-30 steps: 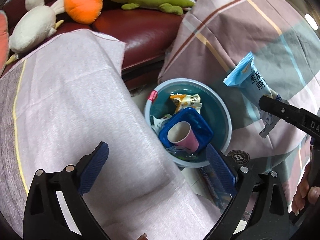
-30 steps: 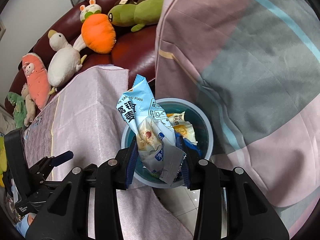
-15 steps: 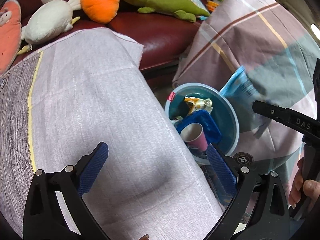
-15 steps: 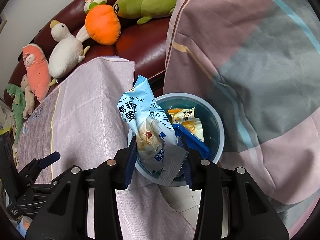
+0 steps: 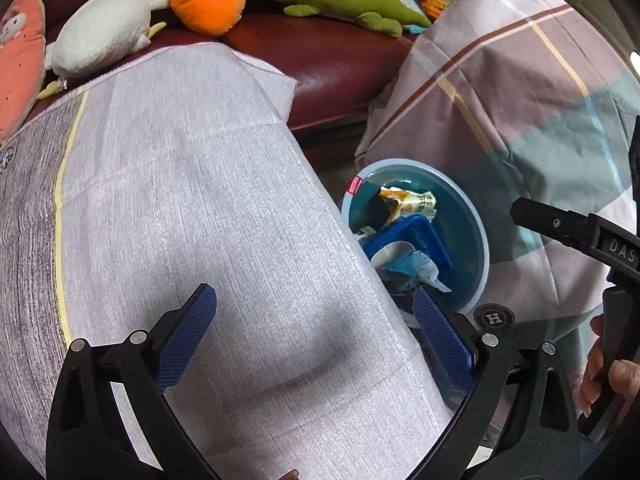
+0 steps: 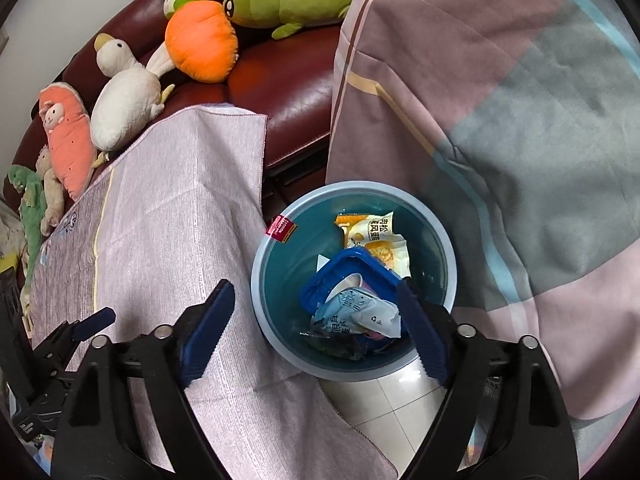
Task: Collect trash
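A: Light-blue snack wrapper [image 6: 357, 312] lying now inside the teal bin [image 6: 448, 256], on top of the blue plastic tray [image 6: 320, 286] and the paper cup [image 6: 349, 281]. Seen also from the left wrist, crumpled at the near side of the bin.

B: And not pinched any more?

A: No. Right gripper [image 6: 316, 326] opening at this moment, pads wide on both sides of the bin, nothing between them except the bin far below. Hovering just above the rim.

B: So the step in hand?

A: Dropping of this piece, judged as just finished. Yellow snack packet [image 6: 376, 236] already in the bin too, at the far side.

B: Left gripper [image 5: 316, 332]?

A: Spread wide, holding nothing. Over the pale lilac cloth [image 5: 192, 208], just beside the bin.

B: Around the bin?

A: Bin standing on floor tiles [image 6: 400, 408], between the lilac cloth and the checked blanket [image 6: 500, 120]. Behind, dark red sofa [image 6: 288, 88] with plush toys.

B: Next move, then?

A: Probably lifting away and looking for more trash. No other loose trash visible on the cloth in either view, so turning to another area needed first. Care required not to catch the cloth edge hanging near the rim.
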Demonstrator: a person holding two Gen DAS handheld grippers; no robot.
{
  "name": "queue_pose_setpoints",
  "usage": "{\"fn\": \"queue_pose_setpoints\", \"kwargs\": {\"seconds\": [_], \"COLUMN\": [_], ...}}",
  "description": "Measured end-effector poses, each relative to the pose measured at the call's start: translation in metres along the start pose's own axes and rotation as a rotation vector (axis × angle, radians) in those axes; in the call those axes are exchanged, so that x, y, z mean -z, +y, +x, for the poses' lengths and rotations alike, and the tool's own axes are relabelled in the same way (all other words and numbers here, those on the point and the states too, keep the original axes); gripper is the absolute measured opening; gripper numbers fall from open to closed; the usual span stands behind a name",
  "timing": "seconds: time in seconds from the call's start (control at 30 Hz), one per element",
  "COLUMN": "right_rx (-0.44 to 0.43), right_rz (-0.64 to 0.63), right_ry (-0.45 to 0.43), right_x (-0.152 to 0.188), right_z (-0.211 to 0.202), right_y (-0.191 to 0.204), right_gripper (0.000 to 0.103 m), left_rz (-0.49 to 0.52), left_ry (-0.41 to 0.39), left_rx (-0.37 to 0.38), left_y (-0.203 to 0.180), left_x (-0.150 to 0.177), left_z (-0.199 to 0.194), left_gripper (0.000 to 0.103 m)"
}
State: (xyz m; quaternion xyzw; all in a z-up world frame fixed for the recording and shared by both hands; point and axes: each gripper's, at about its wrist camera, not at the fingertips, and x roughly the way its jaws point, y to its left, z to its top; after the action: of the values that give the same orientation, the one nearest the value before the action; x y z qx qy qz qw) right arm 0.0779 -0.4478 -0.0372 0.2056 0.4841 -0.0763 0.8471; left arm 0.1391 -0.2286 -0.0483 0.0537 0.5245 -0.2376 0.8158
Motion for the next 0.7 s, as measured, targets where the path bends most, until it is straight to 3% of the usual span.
{"fn": "queue_pose_setpoints", "kwargs": {"seconds": [0.2,0.7], "right_rx": [-0.002,0.072], "right_rz": [-0.019,-0.087], "right_ry": [0.031,-0.020], "right_x": [0.006,0.037], "right_z": [-0.004,-0.053], "right_y": [0.004,0.023], "right_gripper": [0.094,0.096], "left_rz": [0.000,-0.011], "left_ry": [-0.005,-0.038], "left_rx": [-0.006,-0.037], "left_y": [-0.002,-0.002], "left_x": [0.005,0.034], "left_z": [-0.009,-0.049], "left_gripper": [0.099,0.099]}}
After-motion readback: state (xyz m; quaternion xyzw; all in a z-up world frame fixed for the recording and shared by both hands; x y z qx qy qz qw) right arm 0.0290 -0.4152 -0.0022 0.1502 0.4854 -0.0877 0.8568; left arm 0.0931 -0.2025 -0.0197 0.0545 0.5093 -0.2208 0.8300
